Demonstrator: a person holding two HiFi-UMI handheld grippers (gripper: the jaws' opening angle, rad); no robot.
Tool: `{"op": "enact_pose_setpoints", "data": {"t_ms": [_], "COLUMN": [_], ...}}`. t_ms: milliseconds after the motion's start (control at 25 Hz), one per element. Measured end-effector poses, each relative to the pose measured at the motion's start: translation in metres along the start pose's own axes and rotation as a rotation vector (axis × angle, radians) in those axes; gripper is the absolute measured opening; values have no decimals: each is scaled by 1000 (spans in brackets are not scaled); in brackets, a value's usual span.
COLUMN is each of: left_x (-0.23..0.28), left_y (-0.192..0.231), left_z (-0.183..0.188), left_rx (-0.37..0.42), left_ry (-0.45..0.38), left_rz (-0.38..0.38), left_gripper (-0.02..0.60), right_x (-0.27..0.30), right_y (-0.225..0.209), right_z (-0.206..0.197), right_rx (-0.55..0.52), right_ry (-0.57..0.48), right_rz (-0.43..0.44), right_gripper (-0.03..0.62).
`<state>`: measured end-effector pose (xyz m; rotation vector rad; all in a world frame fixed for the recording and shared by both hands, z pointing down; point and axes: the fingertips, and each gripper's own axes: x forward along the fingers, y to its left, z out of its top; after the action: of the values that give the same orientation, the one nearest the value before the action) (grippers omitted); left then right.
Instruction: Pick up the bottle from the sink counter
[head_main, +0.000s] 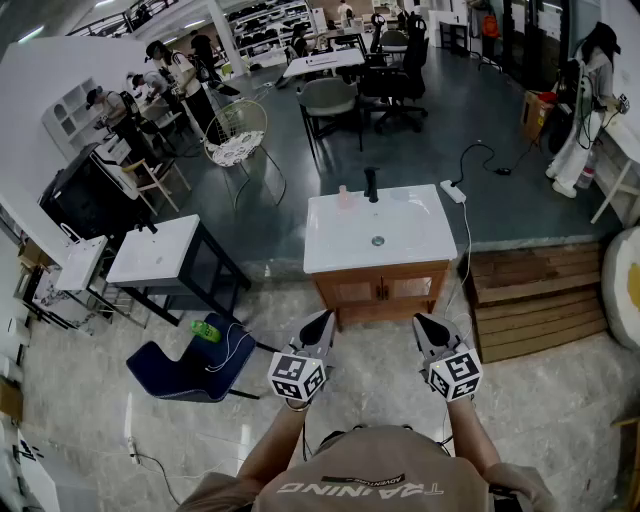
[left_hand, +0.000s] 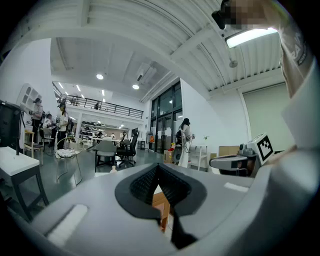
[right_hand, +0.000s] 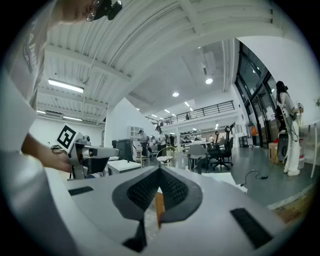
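A small pale pink bottle (head_main: 345, 196) stands at the back of the white sink counter (head_main: 400, 245), just left of the black faucet (head_main: 371, 184). The counter sits on a wooden cabinet (head_main: 380, 290). My left gripper (head_main: 318, 326) and right gripper (head_main: 428, 328) hover side by side in front of the cabinet, well short of the bottle. Both point toward the counter, jaws together and holding nothing. In the left gripper view the closed left gripper (left_hand: 159, 165) frames the far bottle (left_hand: 113, 169). In the right gripper view the right gripper (right_hand: 160, 169) is also closed.
A dark blue chair (head_main: 190, 365) with a green object lies low left on the tiled floor. A small white table (head_main: 155, 250) stands left of the counter. Wooden steps (head_main: 535, 290) are to the right. A power strip (head_main: 452, 190) with a cable lies behind. People work in the back.
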<state>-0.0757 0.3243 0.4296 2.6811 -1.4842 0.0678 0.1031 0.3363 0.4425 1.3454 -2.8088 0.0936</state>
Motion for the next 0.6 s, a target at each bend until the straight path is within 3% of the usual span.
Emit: {"op": "enact_pose_setpoints", "data": {"t_ms": [360,600], "left_x": [25,29], "left_y": [30,48], "left_z": [-4,-9], "left_rx": [-30,34], "left_ry": [-22,-6], "left_rz": [-17,-51], "left_gripper": [8,8], "right_x": [28,42], "right_y": [-15,-10], "right_z": [6,1], "right_rx": [-8,-8], "right_ry": [-9,8], "right_rz": [-44,-74], "right_gripper": [6,8]}}
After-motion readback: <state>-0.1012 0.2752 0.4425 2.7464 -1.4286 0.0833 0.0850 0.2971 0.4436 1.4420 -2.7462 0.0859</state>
